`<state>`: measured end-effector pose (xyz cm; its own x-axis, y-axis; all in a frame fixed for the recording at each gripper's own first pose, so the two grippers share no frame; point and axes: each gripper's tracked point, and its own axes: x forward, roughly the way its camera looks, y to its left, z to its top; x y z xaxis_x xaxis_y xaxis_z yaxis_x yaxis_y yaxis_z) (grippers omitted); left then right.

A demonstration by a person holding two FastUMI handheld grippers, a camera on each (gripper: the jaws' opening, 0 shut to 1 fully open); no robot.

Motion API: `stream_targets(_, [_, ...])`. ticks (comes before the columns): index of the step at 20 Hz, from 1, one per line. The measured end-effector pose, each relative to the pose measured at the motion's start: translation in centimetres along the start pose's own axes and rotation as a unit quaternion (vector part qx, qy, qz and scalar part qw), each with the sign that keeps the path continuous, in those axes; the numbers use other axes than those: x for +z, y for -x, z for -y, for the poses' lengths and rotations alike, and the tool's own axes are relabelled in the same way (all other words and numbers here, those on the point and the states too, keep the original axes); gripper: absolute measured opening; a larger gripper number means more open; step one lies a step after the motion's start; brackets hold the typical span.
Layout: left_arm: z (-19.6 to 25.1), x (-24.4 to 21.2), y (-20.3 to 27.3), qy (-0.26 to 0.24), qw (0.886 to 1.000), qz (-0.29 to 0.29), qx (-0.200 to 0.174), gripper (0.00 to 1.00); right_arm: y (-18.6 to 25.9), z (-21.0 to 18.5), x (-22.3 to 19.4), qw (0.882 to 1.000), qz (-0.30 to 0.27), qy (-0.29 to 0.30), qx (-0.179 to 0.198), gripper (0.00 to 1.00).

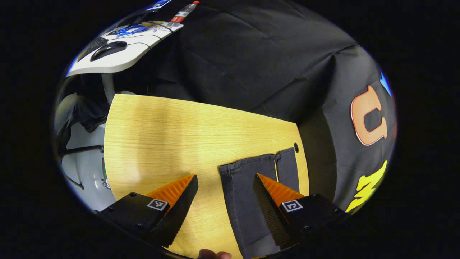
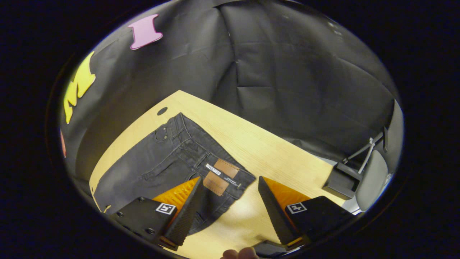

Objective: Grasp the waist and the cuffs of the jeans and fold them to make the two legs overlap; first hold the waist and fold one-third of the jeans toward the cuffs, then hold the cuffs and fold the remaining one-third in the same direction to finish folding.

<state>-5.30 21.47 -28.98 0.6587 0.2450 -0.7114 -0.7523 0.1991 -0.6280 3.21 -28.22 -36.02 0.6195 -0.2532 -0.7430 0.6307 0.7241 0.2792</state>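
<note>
Dark grey jeans lie flat on a light wooden table. In the left gripper view the two legs point(image 1: 248, 194) run up to their cuffs point(image 1: 267, 160) near the table's far right corner. My left gripper point(image 1: 224, 181) hangs open above them, its right finger over the nearer leg, its left finger over bare wood. In the right gripper view the waist point(image 2: 201, 154) with its brown leather patches point(image 2: 225, 168) lies just ahead. My right gripper point(image 2: 228, 183) stands open above the waistband's near corner, touching nothing.
The wooden table point(image 1: 161, 136) has a small round hole point(image 1: 296, 147) by the cuffs. A white side desk point(image 1: 118, 57) with a mouse and a bottle stands beyond its left end. A chair point(image 2: 373, 176) and a black box point(image 2: 339, 183) sit past the table's right edge.
</note>
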Motion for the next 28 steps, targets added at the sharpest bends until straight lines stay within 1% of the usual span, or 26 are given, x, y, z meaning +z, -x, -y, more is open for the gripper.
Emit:
stream_targets(1, [0.1, 0.0, -0.4, -0.001, 1.000, -0.001, 0.001, 0.99, -0.4, -0.2, -0.1, 1.000, -0.005, 0.001, -0.004, 0.96])
stream_targets(2, [0.1, 0.2, -0.8, -0.004, 1.000, -0.002, 0.002, 0.99, -0.7, -0.4, -0.3, 1.000, -0.010, 0.006, -0.008, 0.98])
stream_targets(3, [0.0, 0.5, -1.1, -0.005, 1.000, -0.002, 0.005, 0.99, -0.8, -0.5, -0.3, 1.000, -0.010, 0.013, -0.014, 0.94])
stream_targets(4, [0.0, 0.5, -1.5, -0.004, 1.000, -0.004, 0.007, 0.99, -1.1, -0.6, -0.7, 1.000, -0.014, 0.017, -0.019, 0.98])
stream_targets(5, [-0.1, 0.5, -1.9, -0.003, 1.000, -0.007, 0.011, 0.99, -1.1, -0.6, -0.9, 0.999, -0.019, 0.018, -0.024, 0.99])
stream_targets(9, [1.3, 0.7, -3.2, -0.013, 1.000, -0.009, 0.017, 0.98, -1.4, -0.6, -0.8, 0.999, -0.021, 0.025, -0.035, 0.99])
stream_targets(11, [2.4, 0.3, -4.2, -0.023, 1.000, -0.019, 0.011, 0.98, -1.4, -0.6, -0.9, 0.998, -0.020, 0.033, -0.041, 0.99])
stream_targets(16, [3.6, -0.2, -5.5, -0.071, 0.997, -0.021, 0.035, 0.96, -1.7, -0.6, -1.2, 0.995, -0.019, 0.077, -0.061, 0.99])
stream_targets(18, [3.4, -0.4, -5.9, -0.089, 0.994, -0.019, 0.055, 0.92, -1.5, -0.7, -1.1, 0.995, -0.016, 0.074, -0.061, 0.99])
stream_targets(19, [3.7, -0.7, -6.2, -0.094, 0.994, -0.022, 0.054, 0.85, -1.5, -0.7, -1.1, 0.995, -0.015, 0.076, -0.059, 0.99])
stream_targets(20, [4.1, -1.2, -6.5, -0.099, 0.993, -0.027, 0.053, 0.82, -1.6, -0.6, -1.2, 0.995, -0.014, 0.083, -0.058, 0.94])
stream_targets(21, [4.4, -1.5, -6.8, -0.106, 0.992, -0.034, 0.054, 0.73, -1.6, -0.6, -1.1, 0.995, -0.012, 0.087, -0.056, 0.99])
stream_targets(22, [4.3, -1.5, -6.8, -0.114, 0.991, -0.033, 0.062, 0.79, -1.7, -0.6, -1.2, 0.995, -0.011, 0.088, -0.054, 0.94])
stream_targets(23, [4.0, -1.4, -6.8, -0.117, 0.990, -0.029, 0.070, 0.61, -1.7, -0.6, -1.2, 0.995, -0.010, 0.090, -0.051, 0.94])
stream_targets(24, [3.8, -1.5, -6.9, -0.117, 0.990, -0.027, 0.077, 0.63, -1.6, -0.5, -1.1, 0.995, -0.008, 0.091, -0.049, 0.94])
stream_targets(25, [3.8, -1.5, -7.0, -0.117, 0.990, -0.023, 0.080, 0.42, -1.6, -0.6, -1.0, 0.994, -0.006, 0.095, -0.048, 0.94])
stream_targets(26, [3.8, -1.6, -7.1, -0.117, 0.989, -0.021, 0.083, 0.37, -1.5, -0.9, -1.0, 0.994, -0.006, 0.097, -0.041, 0.94])
stream_targets(27, [3.8, -1.7, -7.2, -0.119, 0.989, -0.023, 0.084, 0.28, -1.9, -0.8, -1.0, 0.994, -0.006, 0.100, -0.041, 0.89])
stream_targets(28, [3.9, -2.1, -7.2, -0.118, 0.989, -0.031, 0.078, 0.26, -2.1, -1.0, -1.2, 0.995, -0.009, 0.098, -0.033, 0.84])
